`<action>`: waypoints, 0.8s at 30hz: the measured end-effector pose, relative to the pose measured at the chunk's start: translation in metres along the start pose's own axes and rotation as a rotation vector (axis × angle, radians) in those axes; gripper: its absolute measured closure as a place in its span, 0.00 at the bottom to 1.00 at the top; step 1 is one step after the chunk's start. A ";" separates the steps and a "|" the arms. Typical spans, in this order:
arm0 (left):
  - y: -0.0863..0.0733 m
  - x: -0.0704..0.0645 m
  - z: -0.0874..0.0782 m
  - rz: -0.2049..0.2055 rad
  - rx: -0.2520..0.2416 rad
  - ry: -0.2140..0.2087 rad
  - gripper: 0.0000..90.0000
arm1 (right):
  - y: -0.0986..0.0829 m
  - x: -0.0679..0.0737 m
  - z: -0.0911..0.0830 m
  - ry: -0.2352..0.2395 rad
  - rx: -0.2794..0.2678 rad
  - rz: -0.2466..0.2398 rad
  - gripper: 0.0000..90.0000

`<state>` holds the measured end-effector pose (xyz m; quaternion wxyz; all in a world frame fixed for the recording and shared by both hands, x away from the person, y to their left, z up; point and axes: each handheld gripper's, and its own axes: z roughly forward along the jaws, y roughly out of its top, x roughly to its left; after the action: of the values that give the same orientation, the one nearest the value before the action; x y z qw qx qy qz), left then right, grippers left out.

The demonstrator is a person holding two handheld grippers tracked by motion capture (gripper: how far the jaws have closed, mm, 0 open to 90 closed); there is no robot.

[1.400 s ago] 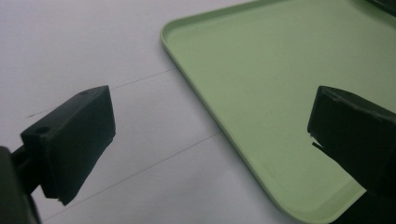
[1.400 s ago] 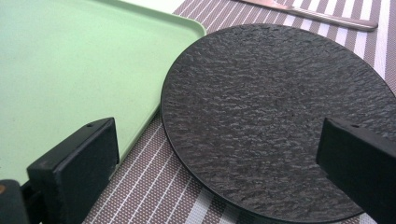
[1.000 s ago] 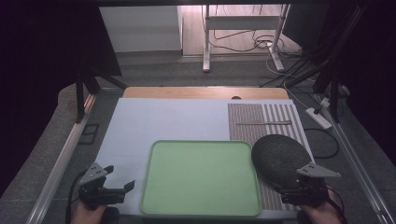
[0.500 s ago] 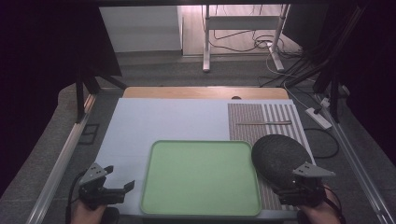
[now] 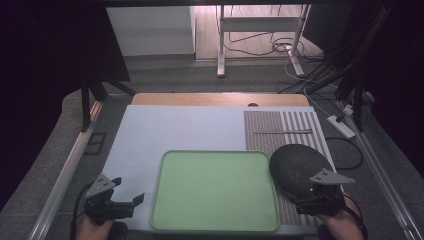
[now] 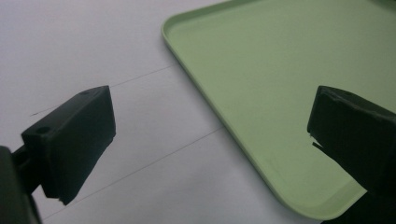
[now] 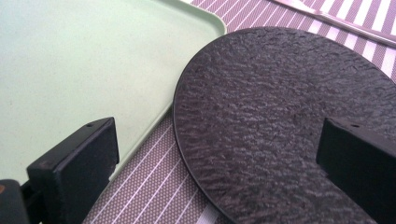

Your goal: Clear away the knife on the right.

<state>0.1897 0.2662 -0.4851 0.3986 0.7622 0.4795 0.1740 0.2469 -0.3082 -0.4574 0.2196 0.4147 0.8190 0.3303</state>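
Barely anything shifts across the last second: the right hand-held gripper has eased a touch toward the left and nearer the dark round plate, while the left hand-held gripper sits where it was. That small drift suggests the plate is the thing about to be picked up, though no grasp has started.

Both hand-held grippers stand wide open and hold nothing. In the right gripper view the jaws straddle the plate's near rim, one jaw over the striped placemat beside the tray's corner, the other above the plate's textured face. In the left gripper view the jaws span the near left corner of the green tray, one over the white table surface.

From the tray's centre the plate lies at about three o'clock, its left rim just beside the tray's right edge, possibly touching. A thin utensil rests on the placemat at the plate's twelve o'clock, well apart. The tray is bare, so there is open room at the plate's nine o'clock, but the raised tray lip must be cleared first
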 end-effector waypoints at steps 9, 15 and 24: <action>0.000 0.000 0.000 -0.001 0.000 0.003 0.02 | 0.005 -0.006 0.005 0.032 -0.029 -0.012 0.00; 0.000 0.000 0.000 -0.001 0.003 0.005 0.02 | 0.011 -0.012 0.006 0.046 -0.055 -0.014 0.00; 0.000 0.000 0.000 0.001 0.004 0.006 0.02 | 0.015 -0.018 0.013 0.054 -0.053 -0.011 0.00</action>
<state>0.1901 0.2657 -0.4850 0.3954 0.7626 0.4809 0.1755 0.2731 -0.3118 -0.4539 0.2101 0.3950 0.8179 0.3618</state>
